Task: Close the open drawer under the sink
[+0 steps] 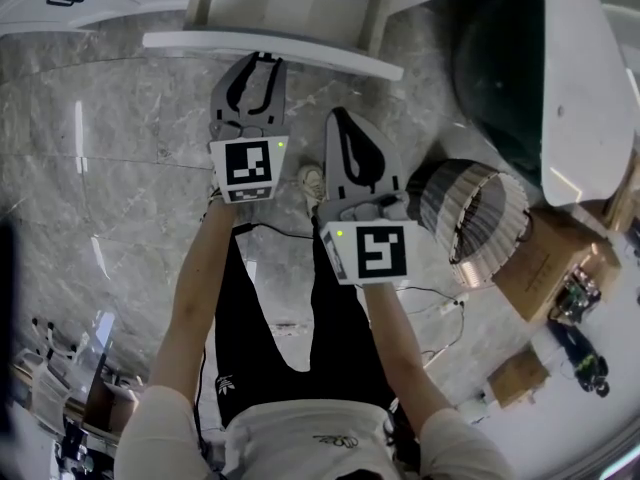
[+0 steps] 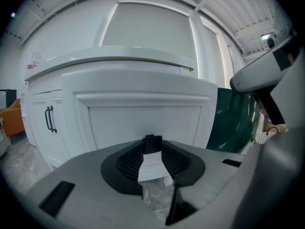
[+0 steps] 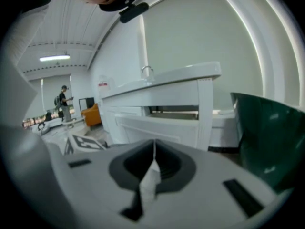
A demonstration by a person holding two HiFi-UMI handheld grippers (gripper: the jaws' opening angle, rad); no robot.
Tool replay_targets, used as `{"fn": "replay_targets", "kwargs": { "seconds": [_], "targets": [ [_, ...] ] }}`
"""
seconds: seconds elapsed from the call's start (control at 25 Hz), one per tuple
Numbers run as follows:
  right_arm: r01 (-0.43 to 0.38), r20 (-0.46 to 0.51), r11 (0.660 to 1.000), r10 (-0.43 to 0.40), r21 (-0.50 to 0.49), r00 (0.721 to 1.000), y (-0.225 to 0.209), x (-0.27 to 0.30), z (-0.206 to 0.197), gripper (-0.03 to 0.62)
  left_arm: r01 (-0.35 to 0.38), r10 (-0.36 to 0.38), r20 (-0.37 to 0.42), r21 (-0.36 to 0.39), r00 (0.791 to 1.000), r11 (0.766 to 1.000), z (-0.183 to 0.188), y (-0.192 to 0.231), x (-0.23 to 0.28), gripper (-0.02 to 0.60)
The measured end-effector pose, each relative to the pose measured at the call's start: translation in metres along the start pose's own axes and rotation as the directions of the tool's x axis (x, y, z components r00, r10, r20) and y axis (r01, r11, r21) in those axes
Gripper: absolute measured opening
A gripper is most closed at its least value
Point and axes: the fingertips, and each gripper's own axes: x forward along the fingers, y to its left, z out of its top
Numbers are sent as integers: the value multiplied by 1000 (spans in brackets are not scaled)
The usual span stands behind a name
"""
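Grey marble floor [image 1: 120,168], white cabinets [image 2: 40,128] — orange chair [image 3: 89,114], cardboard boxes [image 1: 545,263].

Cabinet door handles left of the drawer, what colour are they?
Black slim bar handles, best in the left gripper view.

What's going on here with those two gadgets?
A person holds a gripper in each hand before a white sink cabinet whose drawer stands open. The left gripper points at its front, jaws apart, with a small dark piece at their tips; whether it is gripped, I can't tell. The right gripper hangs beside it, shut and empty.
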Motion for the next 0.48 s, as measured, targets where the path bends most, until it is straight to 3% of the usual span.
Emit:
{"fn": "replay_targets", "kwargs": {
  "seconds": [0.32, 0.48],
  "targets": [
    [4, 3, 1000, -4, 15, 1000, -4, 2, -1, 31, -2, 2, 2, 1, 1000, 1000, 9, 6, 13, 133],
    [5, -13, 1000, -5, 15, 1000, -5, 3, -7, 30, -3, 3, -10, -33, 1000, 999, 12, 10, 22, 135]
  ]
}}
